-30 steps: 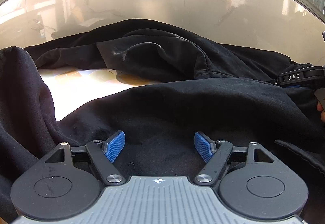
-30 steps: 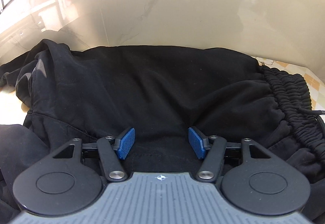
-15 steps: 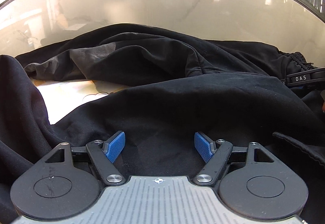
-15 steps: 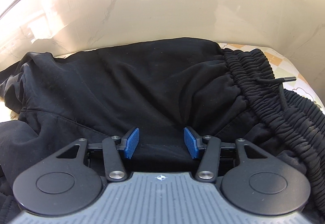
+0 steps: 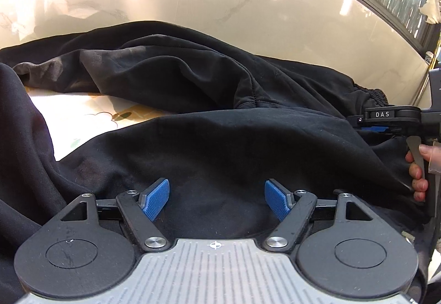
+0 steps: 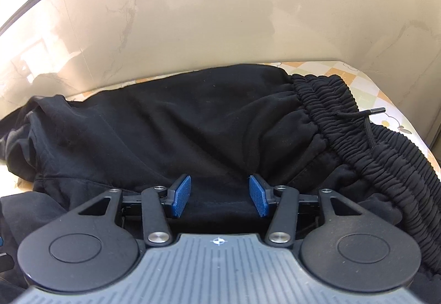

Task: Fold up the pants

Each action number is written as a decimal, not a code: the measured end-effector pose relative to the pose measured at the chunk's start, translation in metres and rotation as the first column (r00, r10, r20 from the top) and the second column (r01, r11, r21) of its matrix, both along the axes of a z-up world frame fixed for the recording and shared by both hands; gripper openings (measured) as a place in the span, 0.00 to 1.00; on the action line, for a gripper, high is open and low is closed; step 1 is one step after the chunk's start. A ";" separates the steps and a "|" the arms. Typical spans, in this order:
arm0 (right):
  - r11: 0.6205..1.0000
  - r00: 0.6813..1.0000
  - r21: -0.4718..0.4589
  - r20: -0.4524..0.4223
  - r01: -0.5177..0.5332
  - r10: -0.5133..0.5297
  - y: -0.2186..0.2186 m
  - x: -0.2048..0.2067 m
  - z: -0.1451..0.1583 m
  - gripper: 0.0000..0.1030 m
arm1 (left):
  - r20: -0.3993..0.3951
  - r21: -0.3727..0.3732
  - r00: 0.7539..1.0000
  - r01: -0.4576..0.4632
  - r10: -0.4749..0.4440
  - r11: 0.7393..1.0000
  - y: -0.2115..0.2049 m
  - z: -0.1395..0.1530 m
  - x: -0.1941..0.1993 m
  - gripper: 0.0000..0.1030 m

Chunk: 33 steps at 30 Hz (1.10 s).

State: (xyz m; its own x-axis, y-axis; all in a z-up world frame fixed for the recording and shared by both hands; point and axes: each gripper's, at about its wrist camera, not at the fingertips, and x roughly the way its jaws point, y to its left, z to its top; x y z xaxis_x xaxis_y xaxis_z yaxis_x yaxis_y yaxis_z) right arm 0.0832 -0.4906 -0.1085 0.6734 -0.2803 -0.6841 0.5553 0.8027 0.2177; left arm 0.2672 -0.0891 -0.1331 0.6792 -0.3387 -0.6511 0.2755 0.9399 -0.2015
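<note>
The left gripper [image 5: 217, 200], jaws spread wide, hovers over black pants [image 5: 220, 144] lying rumpled on a patterned surface [image 5: 82, 111] by a marble wall. The right gripper [image 6: 220, 196] stands half-spread over fabric; whether its pads touch cloth is unclear.

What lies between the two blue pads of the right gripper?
In the right wrist view, a fold of the black pants lies between the right gripper's pads.
</note>
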 end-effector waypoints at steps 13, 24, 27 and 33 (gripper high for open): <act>0.972 0.965 -0.140 0.156 -0.187 0.209 0.078 0.055 0.116 0.51 | 0.241 -0.056 0.970 0.029 -0.015 0.998 0.131 0.149 -0.011 0.76; 0.888 0.894 -0.176 0.070 -0.425 0.442 0.137 0.154 0.104 0.53 | 0.160 -0.156 0.950 -0.242 0.267 0.958 0.331 0.203 0.060 0.82; 0.876 0.887 -0.160 -0.002 -0.456 0.462 0.146 0.178 0.078 0.51 | 0.106 -0.160 0.934 -0.323 0.342 0.933 0.383 0.184 0.088 0.82; 0.866 0.873 -0.113 -0.056 -0.487 0.484 0.150 0.203 0.053 0.51 | -0.068 -0.206 0.868 -0.495 0.492 0.844 0.457 0.112 0.155 0.80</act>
State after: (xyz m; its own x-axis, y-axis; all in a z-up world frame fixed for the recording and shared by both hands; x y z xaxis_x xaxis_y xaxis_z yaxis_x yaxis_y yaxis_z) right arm 0.2866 -0.3406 -0.0556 0.7290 -0.0033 -0.6846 0.0928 0.9912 0.0941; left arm 0.4226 0.3680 -0.0208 0.7855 -0.0904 -0.6123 -0.2172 0.8861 -0.4094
